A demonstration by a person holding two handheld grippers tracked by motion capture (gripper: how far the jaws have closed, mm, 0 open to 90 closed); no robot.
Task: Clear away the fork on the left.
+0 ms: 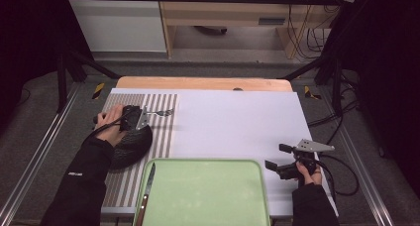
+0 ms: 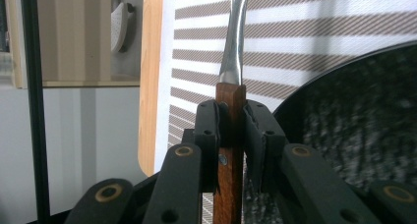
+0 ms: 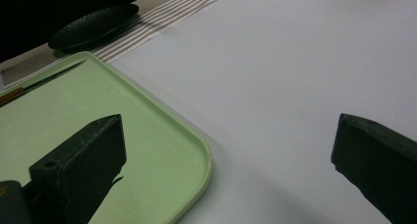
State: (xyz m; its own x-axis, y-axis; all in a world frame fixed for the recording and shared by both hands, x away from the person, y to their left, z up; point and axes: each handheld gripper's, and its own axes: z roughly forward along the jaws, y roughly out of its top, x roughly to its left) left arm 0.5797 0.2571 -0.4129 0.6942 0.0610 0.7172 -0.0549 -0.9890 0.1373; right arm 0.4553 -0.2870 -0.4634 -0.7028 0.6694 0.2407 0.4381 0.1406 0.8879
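Left tongs (image 1: 140, 118) clamped on fork (image 1: 159, 112) by its wooden handle, long axis running straight out ahead of them, above black plate (image 1: 130, 144). Green tray (image 1: 208, 194) lay nearer the person; right tongs (image 1: 275, 161) stood open, empty.

Colours on the table

Green tray (image 1: 208, 196); black speckled plate (image 1: 130, 145); grey-and-white striped mat (image 1: 161, 132); white sheet (image 1: 237, 122); fork (image 2: 231, 111) with brown wooden handle and silver neck; black left gripper (image 2: 231, 121).

Green tray (image 1: 208, 196) with knife (image 1: 146, 194) at its left edge, black plate (image 1: 131, 146) on striped placemat (image 1: 161, 132).
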